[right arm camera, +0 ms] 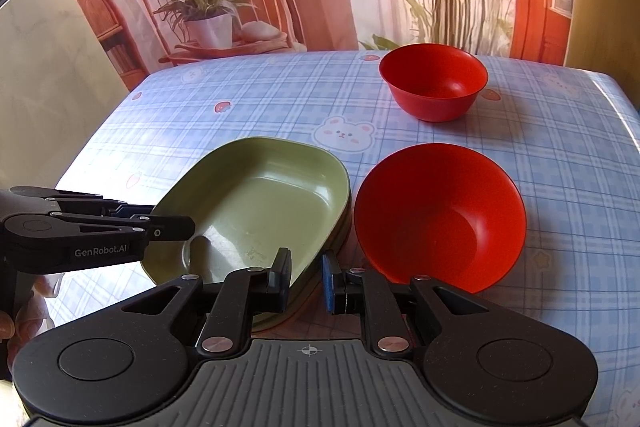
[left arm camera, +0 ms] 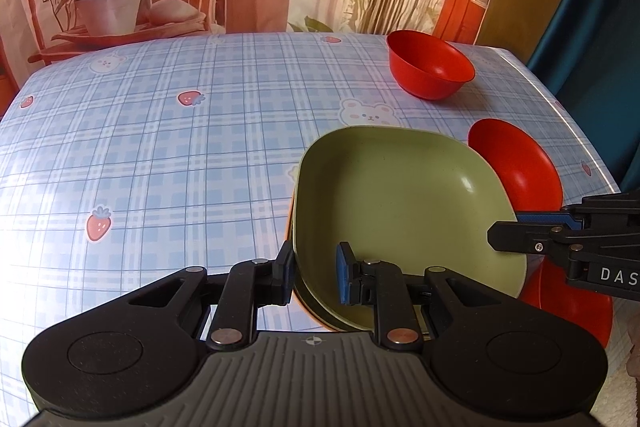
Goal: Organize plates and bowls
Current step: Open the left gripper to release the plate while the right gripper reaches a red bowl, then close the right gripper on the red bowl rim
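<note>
Both the left gripper and right gripper are clamped on opposite rims of the green plate, stacked beside the near red bowl at 3 o'clock, so any lift should stay level and matched.

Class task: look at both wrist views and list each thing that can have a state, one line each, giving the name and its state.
Green plate: upright, empty, top of a small stack, gripped at two edges.
Near red bowl: empty, tilted, beside the green plate.
Far red bowl: upright, empty, standing alone.
Left tongs: shut on the plate's rim.
Right tongs: shut on the plate's rim.
</note>
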{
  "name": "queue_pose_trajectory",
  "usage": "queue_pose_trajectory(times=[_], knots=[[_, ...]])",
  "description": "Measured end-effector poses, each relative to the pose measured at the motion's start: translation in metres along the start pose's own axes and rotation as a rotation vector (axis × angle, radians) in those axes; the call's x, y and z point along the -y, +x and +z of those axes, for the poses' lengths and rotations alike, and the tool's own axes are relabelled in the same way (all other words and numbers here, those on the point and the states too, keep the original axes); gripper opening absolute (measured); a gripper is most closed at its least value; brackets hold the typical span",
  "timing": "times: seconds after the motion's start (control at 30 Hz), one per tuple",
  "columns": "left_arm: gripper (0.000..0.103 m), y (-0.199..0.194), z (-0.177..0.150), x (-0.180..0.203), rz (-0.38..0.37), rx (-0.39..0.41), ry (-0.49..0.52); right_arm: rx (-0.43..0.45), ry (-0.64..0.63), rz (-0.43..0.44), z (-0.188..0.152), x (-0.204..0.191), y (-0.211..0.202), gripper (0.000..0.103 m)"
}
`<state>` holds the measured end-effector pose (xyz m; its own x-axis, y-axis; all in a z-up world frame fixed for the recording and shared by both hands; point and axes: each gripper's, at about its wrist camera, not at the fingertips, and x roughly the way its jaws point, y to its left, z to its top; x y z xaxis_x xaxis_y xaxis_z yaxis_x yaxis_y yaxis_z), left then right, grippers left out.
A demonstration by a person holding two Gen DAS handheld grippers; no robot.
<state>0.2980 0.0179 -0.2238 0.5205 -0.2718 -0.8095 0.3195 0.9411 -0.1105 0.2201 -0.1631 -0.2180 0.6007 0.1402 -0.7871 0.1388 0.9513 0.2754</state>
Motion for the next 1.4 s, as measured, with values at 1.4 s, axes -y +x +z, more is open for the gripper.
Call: queue_pose_trajectory(times=[1.4], knots=[[0.031,-0.021,0.045,0.038,0.042,0.122,0.062,0.15,-0.02,-0.112,0.053,0.077,-0.035,0.022]])
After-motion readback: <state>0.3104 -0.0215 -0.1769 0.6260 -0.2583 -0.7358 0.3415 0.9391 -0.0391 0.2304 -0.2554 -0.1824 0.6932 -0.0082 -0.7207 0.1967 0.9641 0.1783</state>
